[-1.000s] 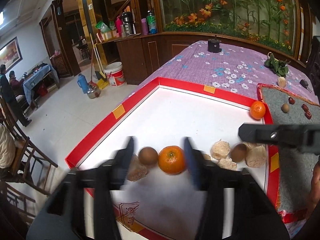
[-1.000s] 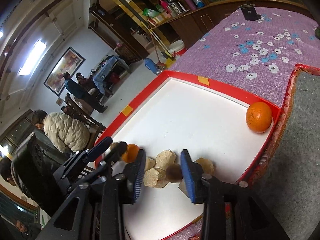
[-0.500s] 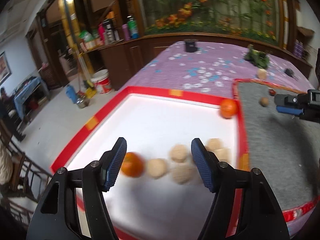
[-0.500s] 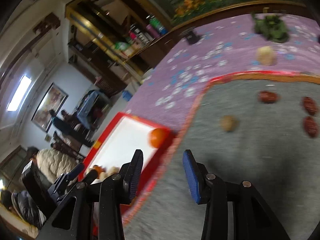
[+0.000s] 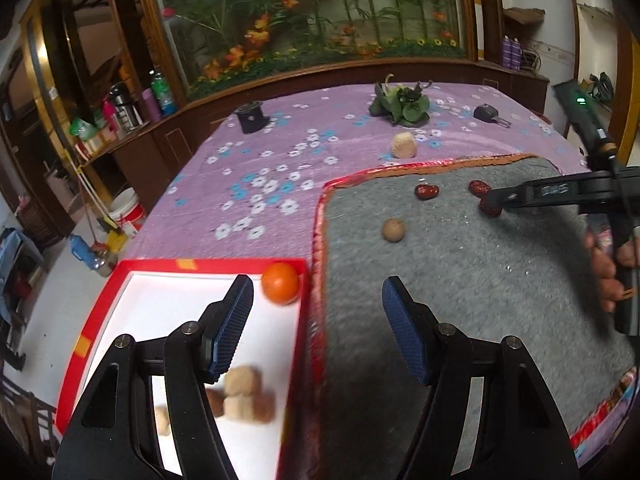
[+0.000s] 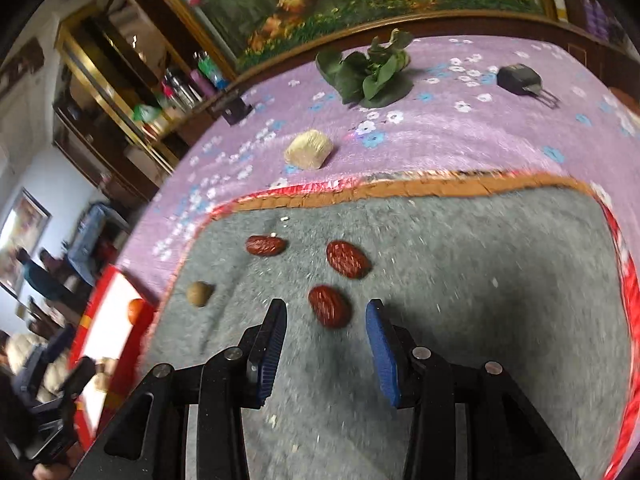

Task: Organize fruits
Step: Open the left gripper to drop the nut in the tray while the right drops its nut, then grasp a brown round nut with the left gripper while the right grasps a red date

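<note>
Red dates [image 6: 329, 305] before right gripper [image 6: 326, 346]

The grey mat [image 6: 460, 280] looked like coarse, matt felt, its edge bound in shiny red foil. Around it the purple tablecloth [image 5: 256, 184] was soft, flower-printed cloth. The red dates [image 6: 347, 259] had glossy, wrinkled skins. The tray [image 5: 100, 308] had a smooth white floor and red rim. Both grippers were matt black plastic with ribbed blue pads [image 6: 382, 352].
</note>
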A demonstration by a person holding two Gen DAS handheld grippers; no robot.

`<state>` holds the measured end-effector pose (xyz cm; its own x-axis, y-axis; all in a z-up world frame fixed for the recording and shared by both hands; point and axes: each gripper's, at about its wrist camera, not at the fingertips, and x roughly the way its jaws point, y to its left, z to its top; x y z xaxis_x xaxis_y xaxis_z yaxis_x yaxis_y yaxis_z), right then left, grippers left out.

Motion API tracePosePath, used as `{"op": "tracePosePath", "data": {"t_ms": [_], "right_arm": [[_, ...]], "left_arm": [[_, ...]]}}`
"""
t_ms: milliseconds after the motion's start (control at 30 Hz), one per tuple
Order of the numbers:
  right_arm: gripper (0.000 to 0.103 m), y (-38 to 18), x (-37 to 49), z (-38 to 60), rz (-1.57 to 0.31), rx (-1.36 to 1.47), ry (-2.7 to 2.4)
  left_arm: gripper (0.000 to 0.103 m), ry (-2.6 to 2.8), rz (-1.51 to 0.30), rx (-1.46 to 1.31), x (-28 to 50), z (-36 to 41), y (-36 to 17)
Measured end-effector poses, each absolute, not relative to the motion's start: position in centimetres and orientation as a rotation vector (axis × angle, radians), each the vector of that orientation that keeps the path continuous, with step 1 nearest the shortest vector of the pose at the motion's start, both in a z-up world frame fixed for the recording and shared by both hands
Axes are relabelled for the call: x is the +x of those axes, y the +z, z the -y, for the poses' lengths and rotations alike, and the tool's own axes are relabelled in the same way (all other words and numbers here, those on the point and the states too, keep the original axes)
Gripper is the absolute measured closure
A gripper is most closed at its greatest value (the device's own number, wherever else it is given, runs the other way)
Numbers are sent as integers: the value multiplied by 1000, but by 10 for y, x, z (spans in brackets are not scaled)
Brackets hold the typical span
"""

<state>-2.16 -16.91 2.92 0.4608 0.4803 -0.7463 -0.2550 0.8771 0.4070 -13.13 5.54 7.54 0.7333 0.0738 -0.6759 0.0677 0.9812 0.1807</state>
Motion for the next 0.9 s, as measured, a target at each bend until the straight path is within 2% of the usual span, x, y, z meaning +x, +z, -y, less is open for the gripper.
{"op": "tracePosePath", "data": {"t_ms": [67, 133, 267, 433, 700, 767, 900], "right_arm": [[66, 23, -12, 154, -1032, 181, 448], [82, 25, -9, 142, -1010, 106, 428], [82, 22, -14, 148, -985, 103, 443], [82, 21, -2, 192, -1016, 381, 517], [82, 23, 2, 218, -1026, 513, 483], [82, 23, 4, 215, -1032, 514, 492], [82, 25, 3, 205, -1031, 486, 503]], "left_arm": [[35, -8, -773, 192, -119, -53, 75], [35, -6, -787, 195, -110, -52, 74], [35, -20, -817, 209, -93, -46, 70], [35, -55, -869, 216, -63, -23, 56], [36, -58, -919, 207, -31, -2, 31], [51, -53, -923, 174, -26, -5, 27], [69, -86, -939, 122, -19, -7, 21]]}}
